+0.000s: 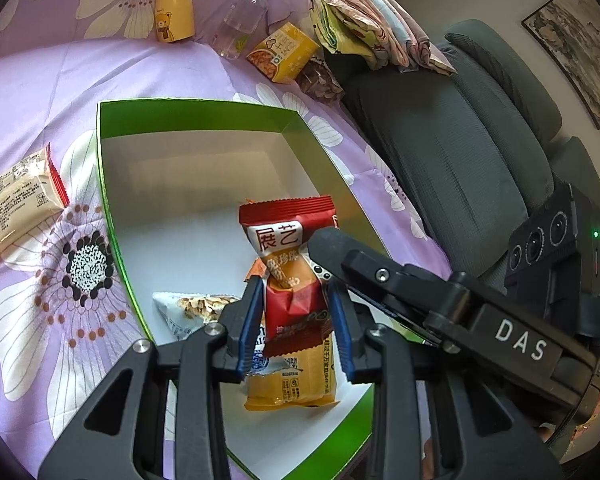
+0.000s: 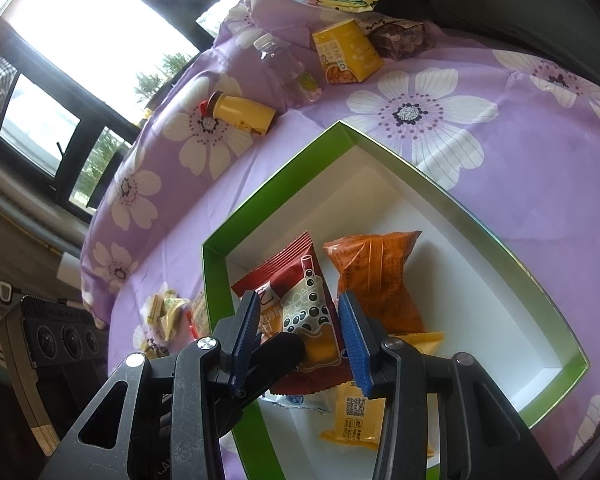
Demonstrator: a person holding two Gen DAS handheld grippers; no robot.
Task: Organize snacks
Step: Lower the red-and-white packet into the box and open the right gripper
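Holding a red snack packet [image 1: 290,264] above the green-rimmed box [image 1: 196,116], the left gripper [image 1: 296,316] pinches the packet's lower half between its blue pads, the packet standing upright over the box's white floor. Below it in the box lie an orange-yellow packet [image 1: 296,384] and a clear bag of nuts [image 1: 188,312]. The right gripper's black finger [image 1: 340,248] reaches in beside the red packet's middle. Outside the box, to its left on the purple floral cloth [image 1: 40,80], lies a cream packet with red ends [image 1: 20,204]; beyond the box's far wall stand a yellow bear bottle [image 1: 174,4], a clear water bottle [image 1: 242,20] and a yellow carton [image 1: 286,52].

In the right wrist view, the right gripper [image 2: 300,328] has the same red packet [image 2: 296,304] between its blue pads; whether they press it I cannot tell. An orange packet [image 2: 380,276] lies in the box [image 2: 216,280] just beside it.

The step in hand looks like placing this packet. The next move probably calls for lowering it onto a bare part of the floor, then spreading both sets of pads.
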